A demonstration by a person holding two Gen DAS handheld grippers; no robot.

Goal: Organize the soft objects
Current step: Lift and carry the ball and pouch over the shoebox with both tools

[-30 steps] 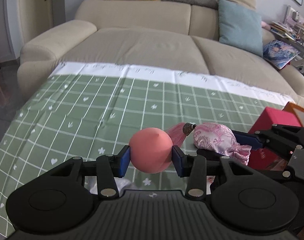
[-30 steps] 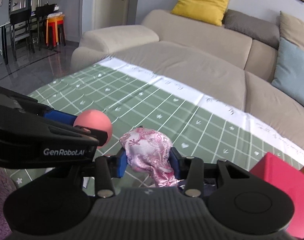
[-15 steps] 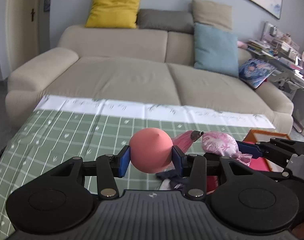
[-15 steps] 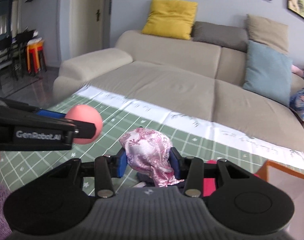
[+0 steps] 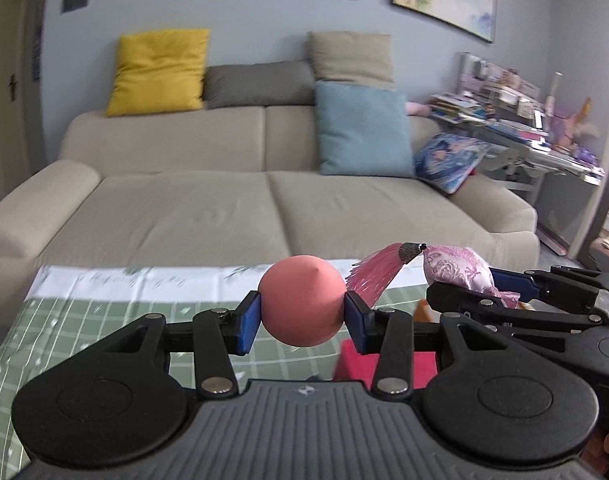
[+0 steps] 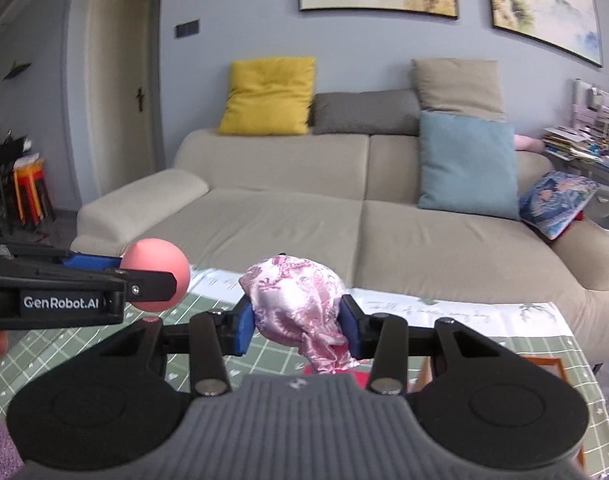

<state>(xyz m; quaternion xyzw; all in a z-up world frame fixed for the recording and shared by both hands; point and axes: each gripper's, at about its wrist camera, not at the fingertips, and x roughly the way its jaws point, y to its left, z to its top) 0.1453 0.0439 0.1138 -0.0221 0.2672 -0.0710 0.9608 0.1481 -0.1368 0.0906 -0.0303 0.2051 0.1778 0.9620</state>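
My left gripper [image 5: 302,318] is shut on a salmon-pink teardrop sponge [image 5: 302,304], held up above the green checked tablecloth [image 5: 84,332]. My right gripper [image 6: 296,322] is shut on a pink satin pouch [image 6: 296,304] with a floral pattern. In the left wrist view that pouch [image 5: 458,270] shows to the right with its pink tassel [image 5: 378,272] sticking out leftward. The right wrist view shows the sponge [image 6: 156,274] at the left, gripped by the left gripper. Both items hang in the air side by side, apart from each other.
A red box [image 5: 384,364] and an orange-rimmed box [image 6: 544,364] stand on the table below the grippers. Beyond the table is a beige sofa [image 5: 264,200] with yellow, grey, tan and blue cushions. A cluttered desk [image 5: 524,128] stands at the right.
Both grippers have risen and tipped upward with their items still gripped. The table has dropped low in both views, and the sofa and wall pictures now fill them.
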